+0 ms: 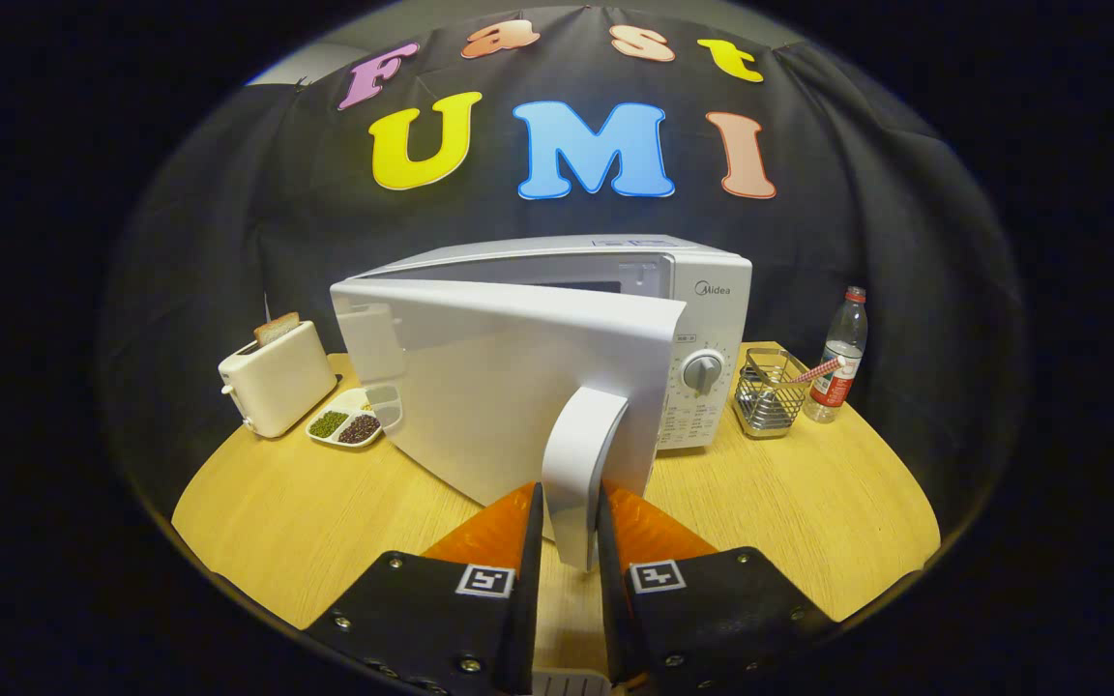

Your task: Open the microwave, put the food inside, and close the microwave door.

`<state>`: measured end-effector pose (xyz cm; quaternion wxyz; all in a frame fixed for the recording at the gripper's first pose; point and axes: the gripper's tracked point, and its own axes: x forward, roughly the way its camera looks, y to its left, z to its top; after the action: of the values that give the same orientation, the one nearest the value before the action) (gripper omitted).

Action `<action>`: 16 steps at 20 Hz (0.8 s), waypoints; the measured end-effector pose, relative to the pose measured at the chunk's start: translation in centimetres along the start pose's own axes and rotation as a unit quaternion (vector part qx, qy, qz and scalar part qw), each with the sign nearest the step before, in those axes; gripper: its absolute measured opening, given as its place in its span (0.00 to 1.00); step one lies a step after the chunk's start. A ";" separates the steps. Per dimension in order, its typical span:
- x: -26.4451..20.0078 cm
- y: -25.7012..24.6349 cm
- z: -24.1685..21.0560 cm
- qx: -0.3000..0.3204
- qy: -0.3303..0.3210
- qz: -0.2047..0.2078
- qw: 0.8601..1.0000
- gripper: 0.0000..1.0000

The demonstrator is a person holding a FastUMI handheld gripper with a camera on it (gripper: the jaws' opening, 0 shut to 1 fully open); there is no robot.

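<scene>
- Black cloth hangs behind a round wooden table (789, 503) where we work
- We see the microwave (692, 319) at the middle of the table, its door (480, 387) swung partly open toward us
- Our gripper (571, 527) is closed narrow on the door handle (581, 454), one finger pressing each side of it
- Left of the microwave sits a toaster (277, 382) with a slice of bread (276, 329) in its slot
- Just beside the toaster, a divided tray (356, 418) holds the food, green and dark beans
- Right of the microwave stand a wire basket (768, 394) and a water bottle (839, 356)
</scene>
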<state>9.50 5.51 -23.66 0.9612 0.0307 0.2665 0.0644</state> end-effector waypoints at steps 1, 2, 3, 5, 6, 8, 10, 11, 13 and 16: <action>-0.5 0.4 -0.3 -0.001 0.001 -0.003 1.000 0.29; -1.1 0.8 -0.6 -0.001 0.002 -0.005 1.000 0.29; -1.5 1.2 -0.9 -0.002 0.003 -0.006 1.000 0.29; -2.5 2.3 -1.6 -0.006 0.005 -0.007 1.000 0.29; -2.8 2.8 -1.8 -0.008 0.005 -0.006 1.000 0.29; -3.6 3.9 -2.2 -0.010 0.005 -0.002 1.000 0.29; -4.4 5.1 -2.7 -0.009 0.007 0.000 1.000 0.29; -4.9 5.8 -3.0 -0.009 0.007 0.003 1.000 0.29; -5.7 7.3 -3.5 -0.016 0.005 0.009 1.000 0.29; -7.0 10.0 -4.3 -0.025 0.004 0.023 0.999 0.29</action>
<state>0.25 14.50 -22.82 0.9588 0.0122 0.2678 0.0935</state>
